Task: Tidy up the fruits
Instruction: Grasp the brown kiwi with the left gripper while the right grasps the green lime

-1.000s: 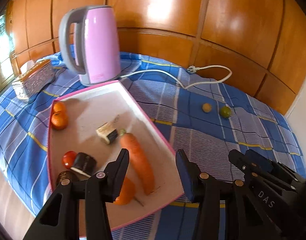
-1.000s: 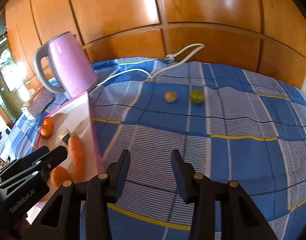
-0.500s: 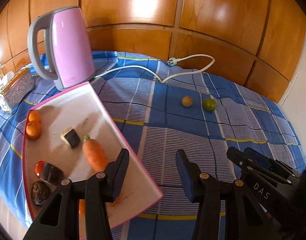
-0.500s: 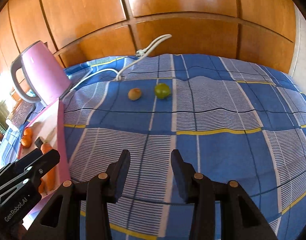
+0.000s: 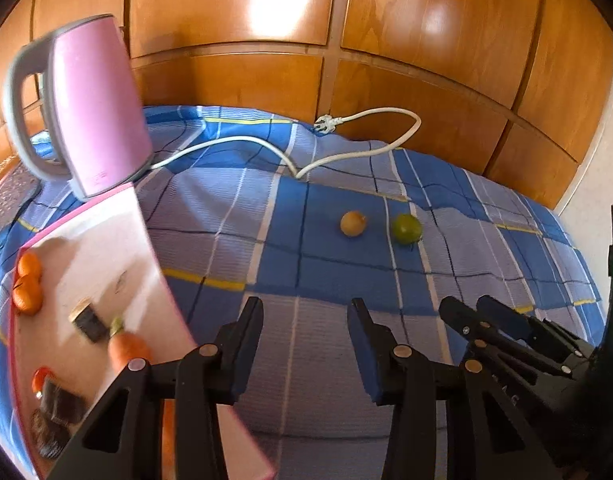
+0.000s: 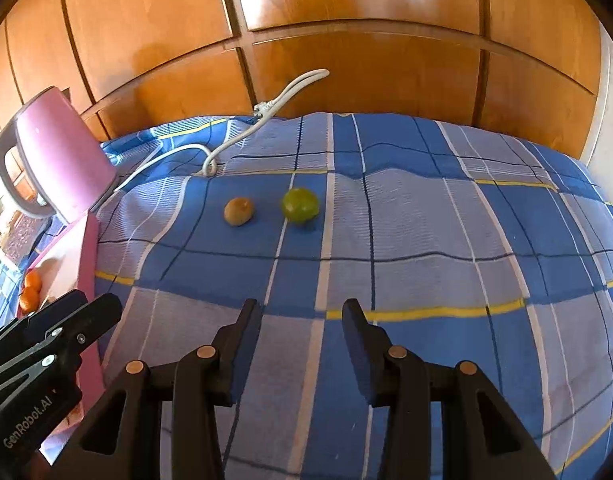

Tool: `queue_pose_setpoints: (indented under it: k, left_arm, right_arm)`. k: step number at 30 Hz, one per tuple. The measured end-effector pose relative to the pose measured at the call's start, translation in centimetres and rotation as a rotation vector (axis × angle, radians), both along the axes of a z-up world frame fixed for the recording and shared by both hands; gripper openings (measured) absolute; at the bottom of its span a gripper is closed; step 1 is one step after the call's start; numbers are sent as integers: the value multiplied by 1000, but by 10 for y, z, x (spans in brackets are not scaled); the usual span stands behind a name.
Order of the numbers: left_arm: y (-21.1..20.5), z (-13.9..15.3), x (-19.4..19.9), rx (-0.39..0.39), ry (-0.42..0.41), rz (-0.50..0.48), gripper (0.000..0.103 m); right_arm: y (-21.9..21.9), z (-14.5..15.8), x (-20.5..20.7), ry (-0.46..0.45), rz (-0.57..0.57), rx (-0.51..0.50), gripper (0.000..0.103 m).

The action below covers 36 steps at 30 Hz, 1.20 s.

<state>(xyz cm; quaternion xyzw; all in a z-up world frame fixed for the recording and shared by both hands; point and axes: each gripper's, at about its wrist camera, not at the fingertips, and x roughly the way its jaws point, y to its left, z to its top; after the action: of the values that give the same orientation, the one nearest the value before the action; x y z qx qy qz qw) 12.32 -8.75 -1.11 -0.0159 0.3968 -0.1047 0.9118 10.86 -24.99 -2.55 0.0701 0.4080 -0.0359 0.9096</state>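
A small yellow-brown fruit and a green fruit lie side by side on the blue checked cloth, ahead of both grippers; they also show in the right wrist view. A pink-rimmed white tray at the left holds oranges, a carrot, a tomato and dark pieces. My left gripper is open and empty over the cloth beside the tray. My right gripper is open and empty, a little short of the two fruits.
A pink kettle stands behind the tray, its white cord trailing across the cloth to a plug by the wooden panel wall. A patterned box sits at the far left. The cloth drops off at the right edge.
Both grippers have swung right and forward, away from the tray toward the two loose fruits, which now look nearer. Both stayed open and empty.
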Motion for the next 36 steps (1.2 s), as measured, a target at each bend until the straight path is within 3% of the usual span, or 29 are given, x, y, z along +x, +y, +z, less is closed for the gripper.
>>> queue_pose_setpoints:
  k: [12, 29, 32, 36]
  left_arm:
    - [-25, -15, 61, -22, 43, -15, 40]
    - [-33, -33, 101, -64, 86, 13, 38]
    - [-35, -35, 105, -64, 93, 2, 37]
    - [-41, -36, 108, -76, 91, -17, 37]
  right_arm:
    - [-11, -5, 57, 4, 48, -10, 42]
    - [-16, -27, 103, 36, 72, -5, 42]
    - [-16, -30, 107, 35, 83, -2, 32]
    - [-17, -31, 108, 24, 83, -4, 31]
